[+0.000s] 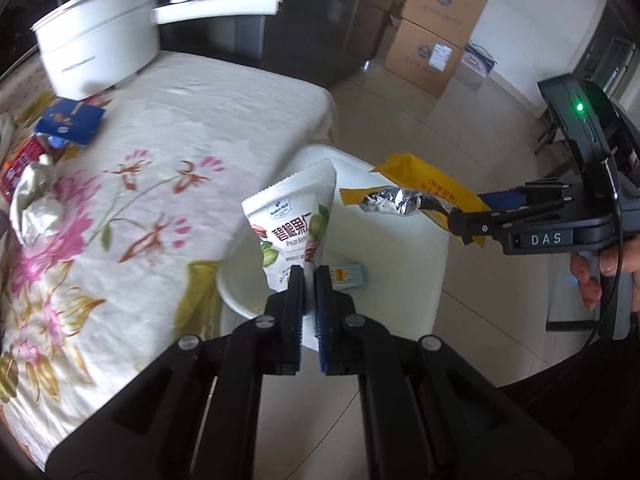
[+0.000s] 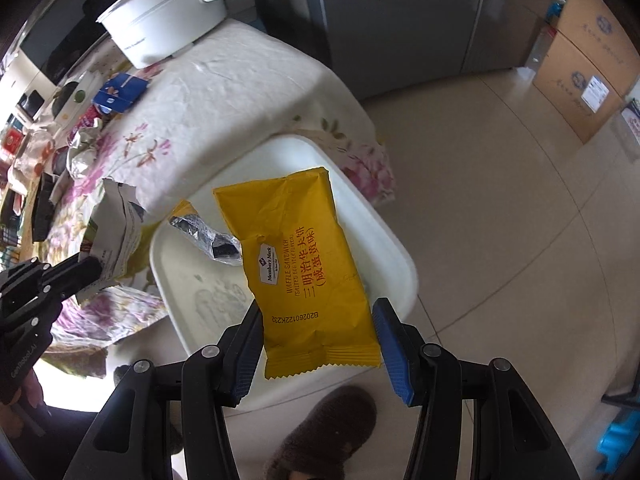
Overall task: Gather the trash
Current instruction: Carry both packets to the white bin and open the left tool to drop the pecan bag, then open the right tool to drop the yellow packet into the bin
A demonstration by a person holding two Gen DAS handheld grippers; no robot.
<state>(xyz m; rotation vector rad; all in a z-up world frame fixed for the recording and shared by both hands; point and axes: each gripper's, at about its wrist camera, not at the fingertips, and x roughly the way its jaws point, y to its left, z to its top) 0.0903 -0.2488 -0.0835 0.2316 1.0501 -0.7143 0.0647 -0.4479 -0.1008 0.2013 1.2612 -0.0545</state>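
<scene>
My left gripper is shut on a white pecan snack pouch and holds it upright over the near rim of the white bin; it also shows in the right wrist view. My right gripper has its jaws wide apart, and a yellow waffle sandwich wrapper with a torn foil end lies between them over the bin. Whether the fingers touch the wrapper is unclear. In the left wrist view the right gripper sits over the bin with the wrapper.
A small pale packet lies in the bin. The flowered table holds a white pot, a blue box, a crumpled foil bag and more wrappers at left. Cardboard boxes stand on the tiled floor.
</scene>
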